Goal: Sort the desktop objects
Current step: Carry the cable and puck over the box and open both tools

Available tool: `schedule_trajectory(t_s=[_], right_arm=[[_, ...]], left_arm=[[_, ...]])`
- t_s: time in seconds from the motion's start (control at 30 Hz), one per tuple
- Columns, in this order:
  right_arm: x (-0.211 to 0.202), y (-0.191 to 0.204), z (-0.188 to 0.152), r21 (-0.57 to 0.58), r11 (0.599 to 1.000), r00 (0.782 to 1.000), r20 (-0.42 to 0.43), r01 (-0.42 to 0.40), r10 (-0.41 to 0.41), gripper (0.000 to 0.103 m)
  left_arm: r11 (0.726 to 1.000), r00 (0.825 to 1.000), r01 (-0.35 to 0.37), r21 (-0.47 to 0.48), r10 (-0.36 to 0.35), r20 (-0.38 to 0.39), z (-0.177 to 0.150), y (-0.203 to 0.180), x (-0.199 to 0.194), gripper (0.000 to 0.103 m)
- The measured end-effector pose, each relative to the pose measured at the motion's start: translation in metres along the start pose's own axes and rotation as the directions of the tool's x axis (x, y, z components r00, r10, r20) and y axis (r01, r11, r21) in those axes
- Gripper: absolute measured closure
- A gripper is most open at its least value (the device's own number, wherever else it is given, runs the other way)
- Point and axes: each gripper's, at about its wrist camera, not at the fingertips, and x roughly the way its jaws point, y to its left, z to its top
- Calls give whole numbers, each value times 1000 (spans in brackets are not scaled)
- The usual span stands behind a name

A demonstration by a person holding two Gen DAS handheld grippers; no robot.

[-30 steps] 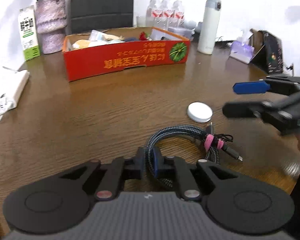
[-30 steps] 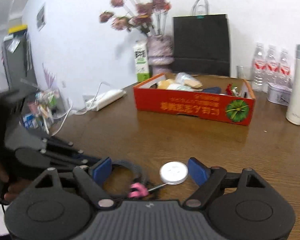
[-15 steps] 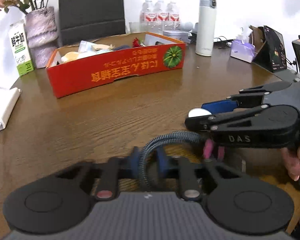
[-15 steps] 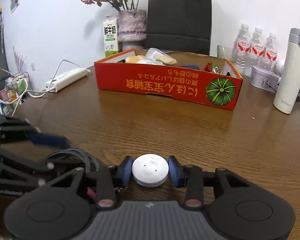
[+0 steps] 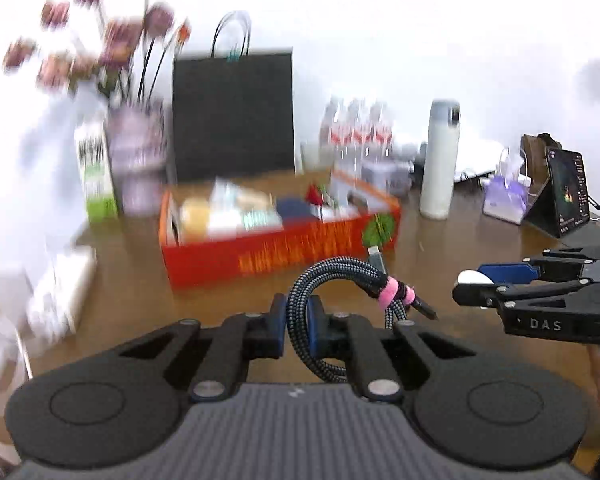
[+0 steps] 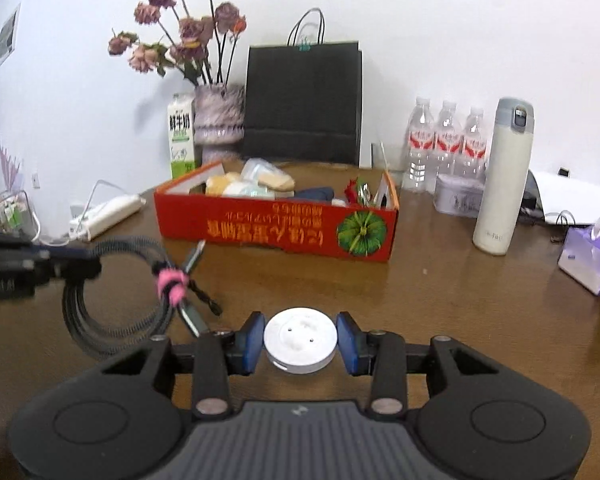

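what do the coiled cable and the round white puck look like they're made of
Coiled cable: braided fabric sleeve, matte; black-and-grey woven pattern shows, with a pink strap that looks like fabric.
Round white puck: probably moulded plastic, smooth with a faint sheen.

Coiled braided cable [image 5: 342, 280] with a pink tie hangs lifted off the desk; white round puck [image 6: 300, 339] held level; red box [image 6: 276, 216] sits behind
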Motion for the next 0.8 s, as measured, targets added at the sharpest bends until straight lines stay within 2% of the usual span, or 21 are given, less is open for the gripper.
schedule_trajectory(t_s=[0.13, 0.23, 0.33, 0.4, 0.47, 0.53, 0.6, 0.63, 0.67, 0.77, 0.8], right_arm=[[20, -9, 46, 8, 1000, 998, 64, 17, -18, 65], [54, -25, 92, 44, 999, 998, 66, -1, -1, 65], [111, -49, 133, 98, 995, 999, -38, -36, 39, 65], [153, -63, 149, 124, 992, 991, -121, -34, 49, 65], [187, -70, 156, 134, 991, 979, -200, -18, 45, 65], [219, -71, 156, 76, 997, 954, -298, 33, -9, 65], [245, -67, 153, 5, 998, 916, -398, 58, -52, 64], [251, -66, 153, -19, 997, 906, -416, 74, -75, 62], [255, -66, 157, -24, 996, 908, -408, 90, -92, 55], [257, -69, 172, 27, 997, 932, -357, 71, -57, 30], [258, -68, 180, 41, 997, 944, -328, 65, -48, 27]], left_arm=[[1000, 999, 0, 26, -1, 41, 60, 25, 31, 92], [998, 998, 62, -22, -62, -3, 107, 54, 78, 92], [990, 989, 98, -99, -108, -99, 131, 84, 141, 92], [990, 976, 99, -104, -117, -184, 133, 98, 186, 92], [994, 964, 58, -89, -79, -256, 129, 107, 220, 92], [998, 946, 10, -60, -29, -323, 122, 114, 249, 90], [999, 912, 12, -36, -26, -409, 116, 122, 274, 72], [999, 901, 5, -34, -19, -433, 115, 126, 280, 44], [999, 899, -14, -34, -2, -437, 117, 129, 284, 31], [998, 920, -35, -53, 12, -392, 133, 133, 277, 28], [994, 926, -53, -91, 15, -377, 140, 136, 274, 25]])
